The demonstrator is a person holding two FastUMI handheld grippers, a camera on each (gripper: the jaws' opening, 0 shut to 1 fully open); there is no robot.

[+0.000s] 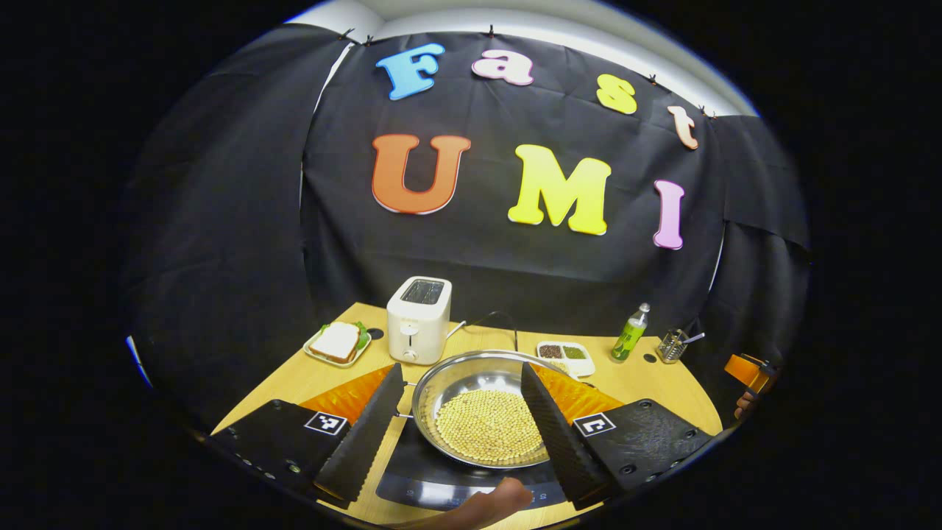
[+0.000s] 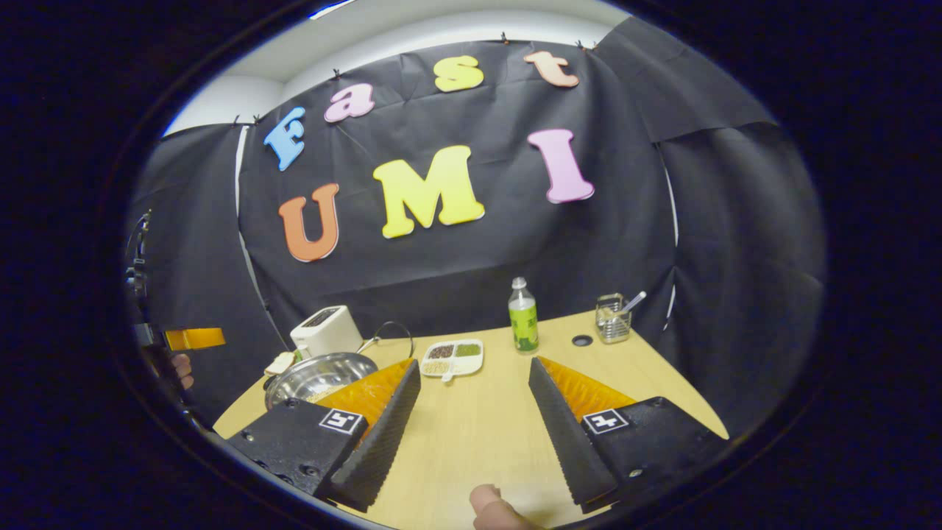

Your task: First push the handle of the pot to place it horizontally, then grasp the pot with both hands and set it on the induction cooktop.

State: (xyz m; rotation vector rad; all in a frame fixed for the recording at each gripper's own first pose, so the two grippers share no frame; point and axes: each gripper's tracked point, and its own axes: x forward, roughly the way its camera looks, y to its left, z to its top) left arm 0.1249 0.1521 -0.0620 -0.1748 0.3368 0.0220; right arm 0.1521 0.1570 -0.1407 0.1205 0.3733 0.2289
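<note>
One pot (image 1: 482, 412), one cooktop (image 1: 441, 482), one toaster (image 1: 418, 318), one bottle (image 1: 630, 335).

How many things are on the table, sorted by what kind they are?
Cooking gear: 3 – pot, induction cooktop, toaster
Food dishes: 2 – sandwich plate, divided tray
Bottles: 1 – green bottle
Holders: 1 – utensil holder
Total: 7
</note>
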